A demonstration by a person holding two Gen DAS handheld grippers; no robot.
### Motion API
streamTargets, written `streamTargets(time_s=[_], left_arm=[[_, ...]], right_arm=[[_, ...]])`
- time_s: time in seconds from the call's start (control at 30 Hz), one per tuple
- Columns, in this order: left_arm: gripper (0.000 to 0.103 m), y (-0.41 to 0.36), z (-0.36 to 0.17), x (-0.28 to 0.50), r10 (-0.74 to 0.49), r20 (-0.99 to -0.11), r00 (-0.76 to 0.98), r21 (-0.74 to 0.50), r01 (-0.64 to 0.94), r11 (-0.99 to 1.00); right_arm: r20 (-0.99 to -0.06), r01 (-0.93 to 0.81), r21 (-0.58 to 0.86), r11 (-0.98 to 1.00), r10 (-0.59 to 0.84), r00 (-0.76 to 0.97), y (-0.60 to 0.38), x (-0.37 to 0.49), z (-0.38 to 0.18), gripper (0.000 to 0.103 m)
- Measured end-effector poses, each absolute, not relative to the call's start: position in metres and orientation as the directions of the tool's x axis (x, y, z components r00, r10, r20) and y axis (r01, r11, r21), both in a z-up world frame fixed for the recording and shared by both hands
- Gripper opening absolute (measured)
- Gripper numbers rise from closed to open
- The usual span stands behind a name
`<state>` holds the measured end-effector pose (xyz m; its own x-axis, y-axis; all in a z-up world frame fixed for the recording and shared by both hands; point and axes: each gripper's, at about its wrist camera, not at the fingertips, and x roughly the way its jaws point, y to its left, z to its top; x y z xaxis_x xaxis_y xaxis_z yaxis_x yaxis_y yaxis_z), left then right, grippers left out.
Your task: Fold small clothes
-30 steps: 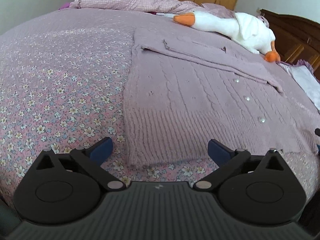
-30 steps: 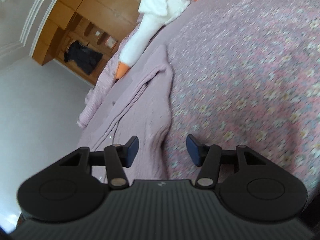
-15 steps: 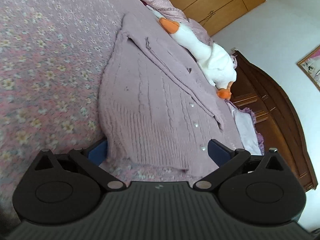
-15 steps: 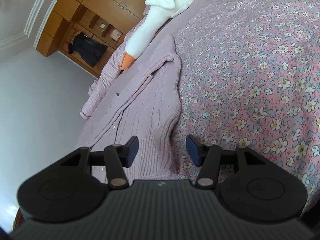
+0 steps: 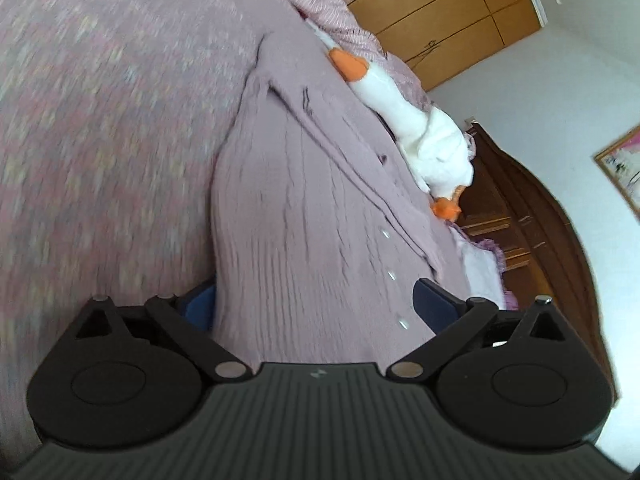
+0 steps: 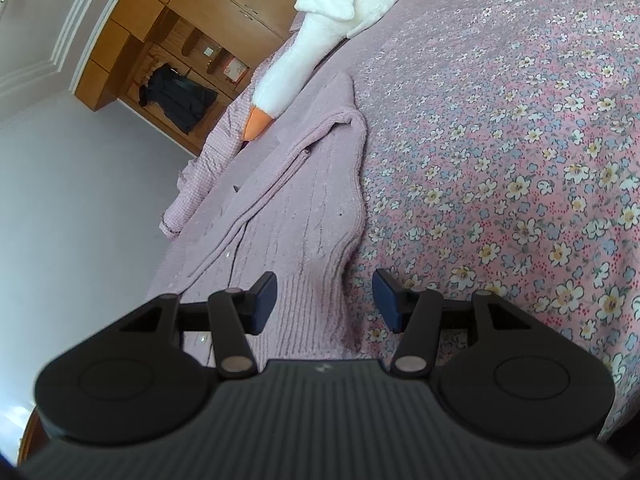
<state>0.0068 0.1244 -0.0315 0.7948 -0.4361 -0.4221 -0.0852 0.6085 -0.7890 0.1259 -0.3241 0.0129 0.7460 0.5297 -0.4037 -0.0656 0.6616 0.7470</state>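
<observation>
A lilac cable-knit cardigan (image 5: pixel 304 208) with small clear buttons lies flat on the floral bedspread (image 5: pixel 100 128). My left gripper (image 5: pixel 316 304) is open, and the cardigan's ribbed hem passes between its blue pads, hiding part of the left one. In the right wrist view the same cardigan (image 6: pixel 292 216) stretches away from the camera. My right gripper (image 6: pixel 326 300) is open too, straddling the hem's corner at the garment's right edge. Neither gripper has closed on the knit.
A white plush goose (image 5: pixel 416 132) with orange beak and feet lies along the cardigan's far side, also the plush goose (image 6: pixel 320 28). A checked pink blanket (image 6: pixel 208 160) is bunched near wooden wardrobes (image 5: pixel 432 12). A dark wooden headboard (image 5: pixel 532 232) rises at the right.
My left gripper rolled sideways and pushed forward until the hem sits between its pads. My right gripper advanced onto the hem corner. Both stayed open.
</observation>
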Motion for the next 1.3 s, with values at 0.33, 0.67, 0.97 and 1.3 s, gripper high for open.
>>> streamTargets(time_s=[0.33,0.67,0.97,1.3], left_arm=[[0.102,0.123,-0.035,0.021,-0.413,-0.384,0.826,-0.791,-0.064,0.608],[0.099,0.119,-0.032,0.013,-0.408,-0.435,0.803,-0.759,-0.083,0.646],[0.039,0.119,-0.040,0.006,-0.350,-0.489,0.799,-0.721,-0.145,0.677],[0.011,0.130,-0.042,0.003,-0.328,-0.509,0.796,-0.732,-0.200,0.651]], right_arm=[[-0.402,-0.099,0.754,0.650,0.575,0.713,-0.318,0.125,0.013,0.055],[-0.386,-0.097,0.783,0.614,0.603,0.698,-0.321,0.126,0.010,0.055],[-0.391,-0.102,0.774,0.625,0.599,0.699,-0.319,0.125,0.011,0.053],[-0.444,-0.027,0.776,0.630,0.577,0.685,-0.323,0.128,0.007,0.012]])
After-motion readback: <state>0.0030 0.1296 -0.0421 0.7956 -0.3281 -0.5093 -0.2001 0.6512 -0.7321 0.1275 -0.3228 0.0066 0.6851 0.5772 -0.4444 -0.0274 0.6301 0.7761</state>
